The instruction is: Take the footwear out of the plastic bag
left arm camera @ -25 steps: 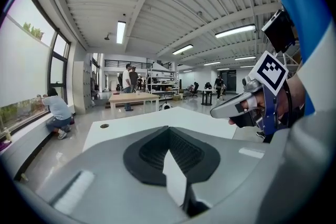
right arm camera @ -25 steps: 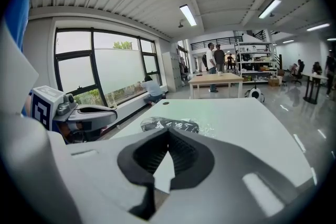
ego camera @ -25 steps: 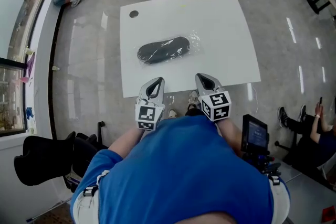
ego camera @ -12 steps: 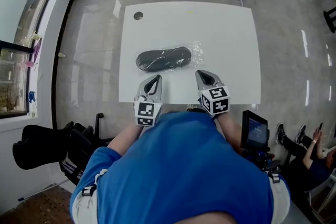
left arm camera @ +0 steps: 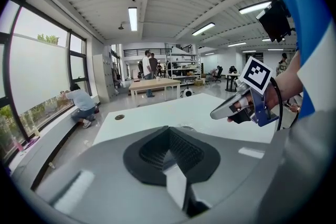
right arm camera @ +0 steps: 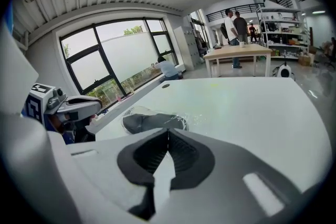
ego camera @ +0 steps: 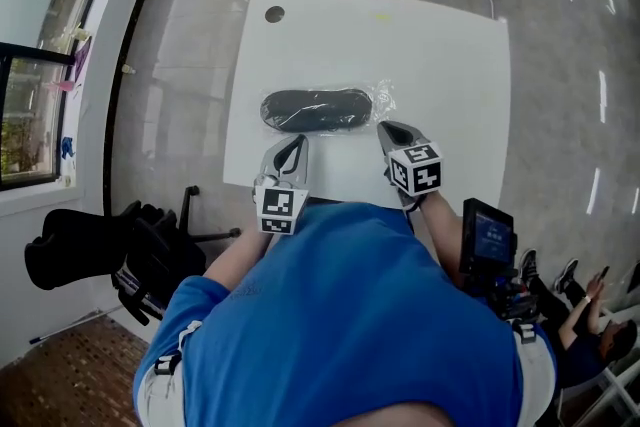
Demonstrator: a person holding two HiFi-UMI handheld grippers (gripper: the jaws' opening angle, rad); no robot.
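Keeping jaws pressed shut and empty on both left gripper and right gripper, now reaching past the near edge of the table, closer to the bag than a second ago. Apparently approaching for a first grasp, touching nothing yet. Lying inside the clear bag, just beyond both tips: one dark shoe.

A person crouches by the window, beyond the white table.
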